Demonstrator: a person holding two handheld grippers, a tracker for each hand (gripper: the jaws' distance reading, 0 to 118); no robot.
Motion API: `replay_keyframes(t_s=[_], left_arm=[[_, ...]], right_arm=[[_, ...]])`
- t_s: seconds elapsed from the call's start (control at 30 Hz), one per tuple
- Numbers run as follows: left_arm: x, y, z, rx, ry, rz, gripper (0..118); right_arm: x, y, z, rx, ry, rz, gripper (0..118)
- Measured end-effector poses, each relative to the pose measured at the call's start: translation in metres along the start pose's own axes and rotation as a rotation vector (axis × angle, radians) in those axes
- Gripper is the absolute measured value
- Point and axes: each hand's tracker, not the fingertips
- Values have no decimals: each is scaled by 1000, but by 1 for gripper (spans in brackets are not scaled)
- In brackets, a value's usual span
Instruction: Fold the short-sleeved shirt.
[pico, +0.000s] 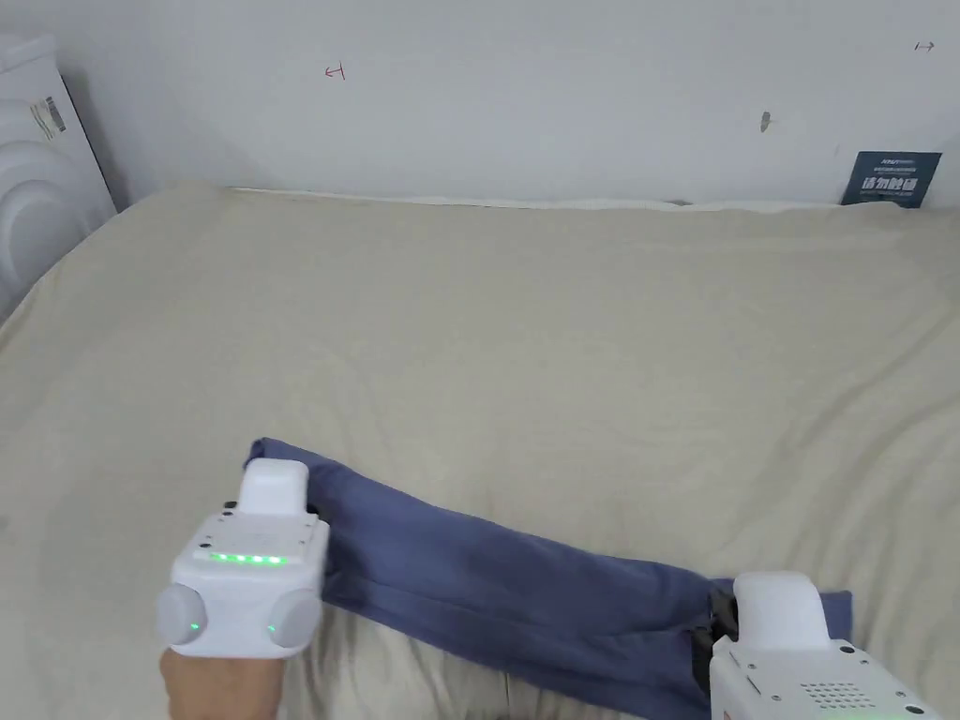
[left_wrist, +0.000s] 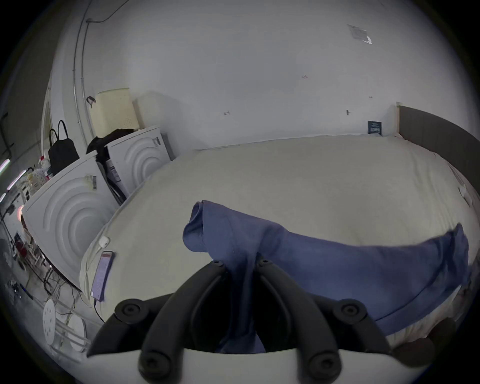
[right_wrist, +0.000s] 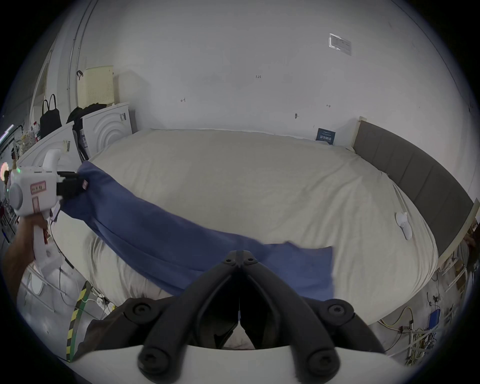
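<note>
Two grippers: we hold one in each hand, both low in the head view, the left gripper (pico: 314, 511) at lower left and the right gripper (pico: 705, 626) at lower right.
Shirt: the blue shirt (pico: 506, 586) runs as a long band across the bottom of the head view, from lower left down toward lower right, over the beige bed (pico: 562, 356).
Left claw: in the left gripper view we see its jaws closed on a bunch of the shirt (left_wrist: 337, 270), with cloth running down between them at lower centre.
Right claw: in the right gripper view our jaws meet tip to tip at lower centre, pinching the shirt (right_wrist: 161, 233) edge.
Far end: the same view shows the left gripper (right_wrist: 78, 183) at the left edge, gripping the shirt's other end.
Surroundings: a white wall (pico: 562, 94) fills the top of the head view; a white appliance (pico: 42, 178) stands at upper left, and a dark sign (pico: 891, 178) sits at upper right.
</note>
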Motion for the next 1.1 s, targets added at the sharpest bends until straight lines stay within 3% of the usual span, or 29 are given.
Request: replay_keyframes(t_s=[0.13,0.23,0.33,0.6,0.77,0.97,1.0,1.03,1.1], left_arm=[[-54,-16,3,-56,110,30,14],[-62,-27,23,-6,26,68,14],[-40,-26,34,23,-8,-24,14],[60,-16,42,53,-225,-66,14],[127,-22,34,-9,-377,-193,14],[156,-43,15,-145,-470,-221,14],[156,-47,14,-150,-491,-215,26],[155,-49,16,-154,-534,-199,52],[146,-50,27,-118,-589,-169,118]], right_arm=[[-1,0,1,6,5,-6,0],[-6,1,-2,11,14,-6,0],[-11,4,-3,16,28,-5,0],[-9,3,10,37,26,2,0],[1,-3,11,28,9,-4,0],[12,-3,10,17,-23,-13,0],[13,-3,10,17,-26,-17,0],[13,-3,9,16,-29,-21,0],[12,-3,6,11,-28,-21,0]])
